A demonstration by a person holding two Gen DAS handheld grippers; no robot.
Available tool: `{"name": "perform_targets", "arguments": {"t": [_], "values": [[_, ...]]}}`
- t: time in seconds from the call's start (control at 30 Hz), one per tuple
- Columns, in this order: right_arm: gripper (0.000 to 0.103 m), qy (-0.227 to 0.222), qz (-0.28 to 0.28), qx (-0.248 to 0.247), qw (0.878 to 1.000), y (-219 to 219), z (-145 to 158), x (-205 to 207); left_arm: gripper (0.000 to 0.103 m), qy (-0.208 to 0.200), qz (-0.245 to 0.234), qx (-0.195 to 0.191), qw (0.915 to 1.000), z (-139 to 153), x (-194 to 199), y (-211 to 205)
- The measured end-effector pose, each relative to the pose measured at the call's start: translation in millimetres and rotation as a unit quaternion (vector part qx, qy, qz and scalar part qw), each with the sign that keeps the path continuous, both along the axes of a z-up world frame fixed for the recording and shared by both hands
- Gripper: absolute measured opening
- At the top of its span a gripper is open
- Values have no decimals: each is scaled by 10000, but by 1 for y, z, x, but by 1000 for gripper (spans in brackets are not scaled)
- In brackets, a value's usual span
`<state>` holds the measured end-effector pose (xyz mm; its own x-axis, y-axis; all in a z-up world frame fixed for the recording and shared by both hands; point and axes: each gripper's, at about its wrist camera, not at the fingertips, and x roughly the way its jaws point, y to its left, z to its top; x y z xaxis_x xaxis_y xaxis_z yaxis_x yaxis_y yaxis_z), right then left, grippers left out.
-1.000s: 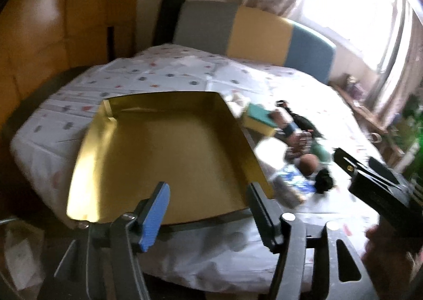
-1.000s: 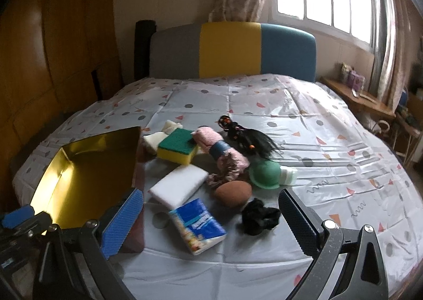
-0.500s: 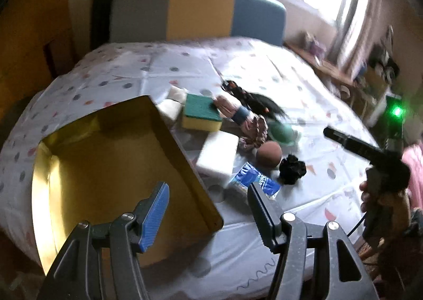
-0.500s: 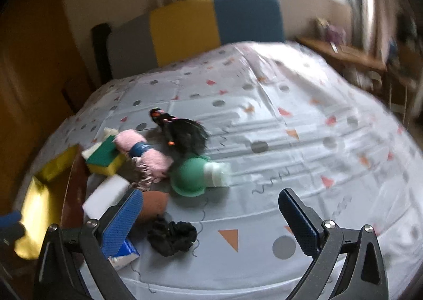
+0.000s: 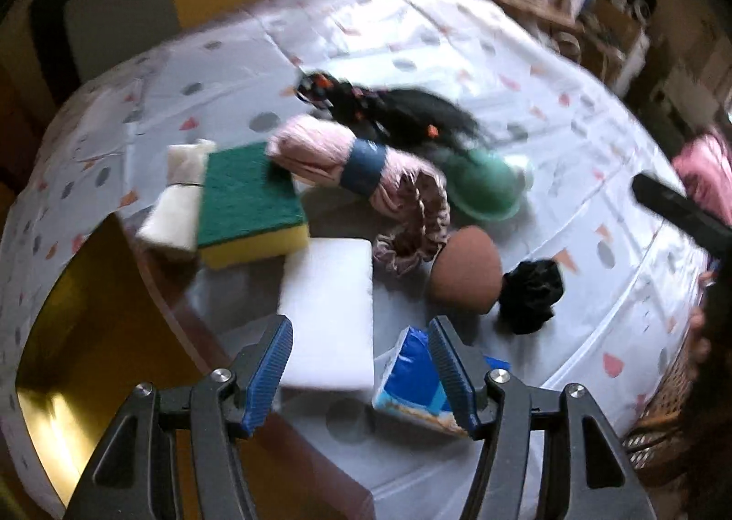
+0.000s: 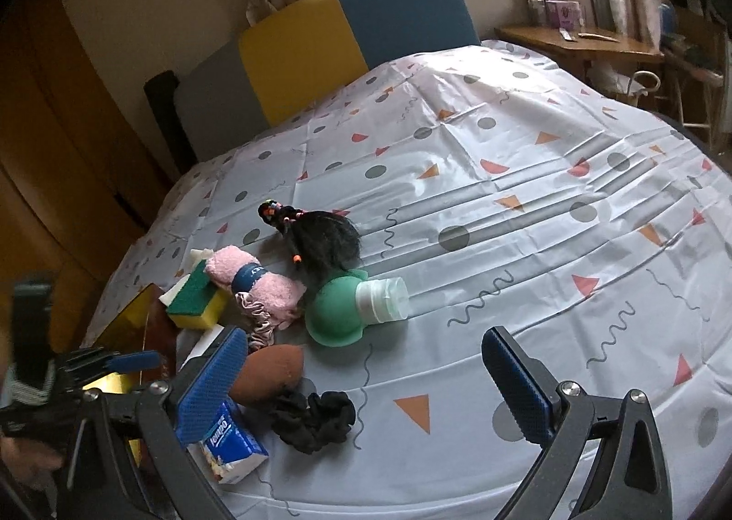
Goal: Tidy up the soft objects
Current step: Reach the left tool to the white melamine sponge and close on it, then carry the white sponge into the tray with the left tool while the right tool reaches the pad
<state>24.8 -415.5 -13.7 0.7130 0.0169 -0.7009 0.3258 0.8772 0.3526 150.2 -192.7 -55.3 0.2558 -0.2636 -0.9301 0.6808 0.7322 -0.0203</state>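
Clutter sits bunched near the bed's (image 6: 526, 163) front left corner, on a glossy white sheet printed with grey dots, orange triangles and squiggles. From my left hand-held gripper (image 5: 361, 364), jaws apart and clamped on nothing, I look steeply down on a smooth white foam block (image 5: 327, 314) just past the blue ribbed pads, with a blue tissue pack (image 5: 411, 382) partly hidden behind the right finger. Beyond lie a green-topped yellow sponge (image 5: 249, 208), a fuzzy pink rolled towel (image 5: 329, 154) with a blue band, a shiny pink scrunchie (image 5: 411, 227), a brown egg-shaped sponge (image 5: 464, 268) touching a crumpled black scrunchie (image 5: 530, 291), and a green silicone bottle (image 5: 485, 190). A black hairpiece (image 5: 393, 108) with coloured beads lies farthest back. Only this view shows the gold tray's (image 5: 91, 318) mirror-like floor at the left, empty of soft things; it is blurred. My right hand-held gripper (image 6: 361, 378) is also wide apart and empty above the black scrunchie, its left finger covering part of the tissue pack. That sharper view adds the bottle's clear cap, the headboard (image 6: 347, 39) in grey, yellow and blue, and a wooden side table (image 6: 581, 44) by the window.
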Motion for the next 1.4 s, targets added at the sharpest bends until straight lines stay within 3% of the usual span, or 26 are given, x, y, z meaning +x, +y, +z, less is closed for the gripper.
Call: {"name": "perform_targets", "arguments": {"t": [0.1, 0.27, 0.47, 0.57, 0.67, 0.77, 0.87, 0.93, 1.03, 1.17, 1.4], "values": [[103, 17, 19, 32, 10000, 0, -1, 1, 67, 164, -72, 267, 9995, -16, 10, -8], [103, -2, 28, 126, 9999, -2, -1, 2, 75, 359, -45, 370, 9987, -32, 24, -12], [103, -14, 1, 199, 9998, -4, -1, 1, 73, 302, 164, 395, 9986, -35, 36, -8], [103, -1, -5, 179, 9998, -4, -2, 1, 62, 233, 265, 382, 9986, -31, 36, -2], [103, 19, -8, 226, 9997, -5, -3, 2, 65, 274, 212, 250, 9991, -26, 33, 4], [103, 28, -5, 198, 9998, -4, -3, 1, 78, 255, 143, 421, 9987, -31, 31, 4], [103, 49, -1, 179, 9998, -4, -3, 2, 78, 365, 186, 436, 9982, -39, 30, -7], [103, 65, -1, 192, 9998, -5, -4, 2, 76, 398, 240, 364, 9983, -40, 34, -9], [103, 71, -8, 193, 9998, -6, -5, 2, 59, 182, 394, 600, 9973, -42, 39, -8], [103, 102, -36, 156, 9998, -7, -5, 2, 55, 91, 363, 302, 9988, -29, 29, 5], [103, 173, 26, 173, 9997, -5, -6, 2, 55, -65, 180, -658, 9976, 10, -23, 32]]}}
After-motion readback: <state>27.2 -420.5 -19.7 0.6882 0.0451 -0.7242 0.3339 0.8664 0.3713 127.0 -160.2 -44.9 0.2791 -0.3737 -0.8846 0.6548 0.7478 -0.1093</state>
